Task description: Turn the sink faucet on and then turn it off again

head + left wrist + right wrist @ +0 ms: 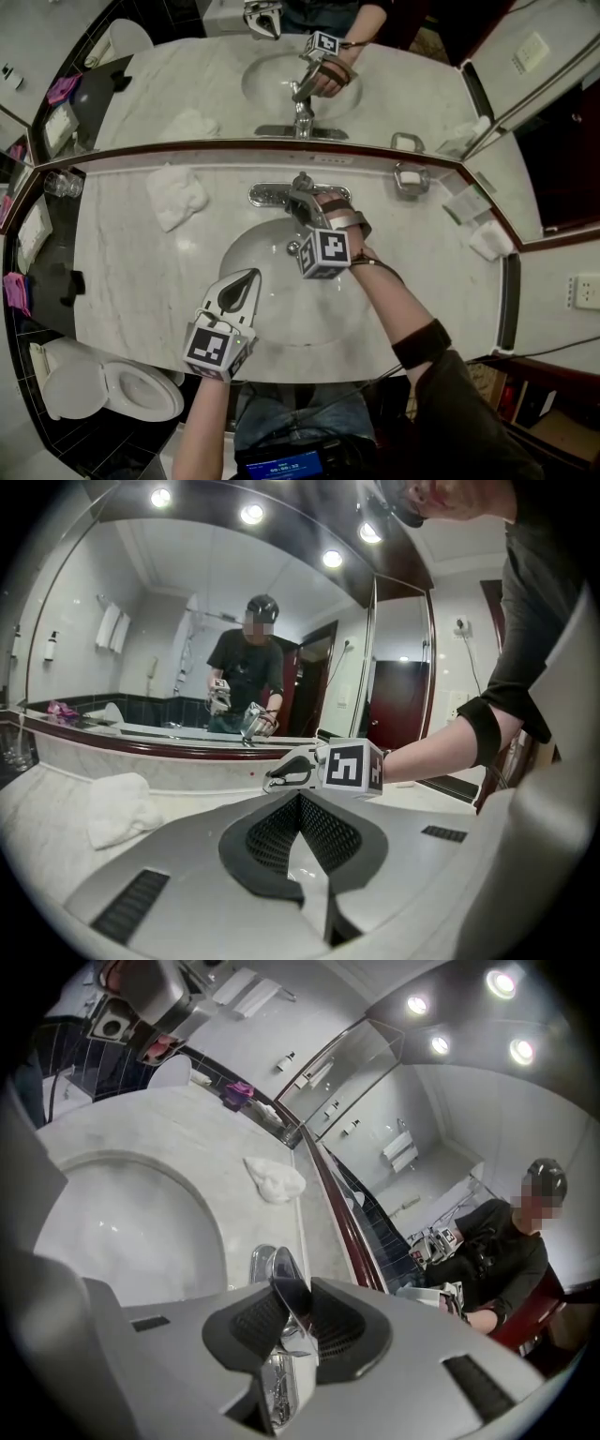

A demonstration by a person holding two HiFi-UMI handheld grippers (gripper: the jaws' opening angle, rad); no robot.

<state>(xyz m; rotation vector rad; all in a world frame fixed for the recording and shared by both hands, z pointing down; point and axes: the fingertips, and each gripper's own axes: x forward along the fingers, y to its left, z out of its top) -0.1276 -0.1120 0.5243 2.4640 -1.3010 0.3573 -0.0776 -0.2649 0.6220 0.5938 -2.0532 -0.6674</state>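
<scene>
Faucet handle point(279, 1277) sits clamped in the right gripper point(305, 202), jaws part-closed (left gripper point(300, 799) closed, empty).

By the counter's point(131, 272) back edge sit a towel point(178, 197) left, the faucet point(270, 195) middle, a soap dish point(411, 178) right; the front left is open.

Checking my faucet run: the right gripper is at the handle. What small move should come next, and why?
Probably ease the faucet handle upward with the right gripper: its jaws are closed on the chrome lever, and no water shows in the sink basin, so the tap looks off. The left gripper, shut, hangs over the basin.
</scene>
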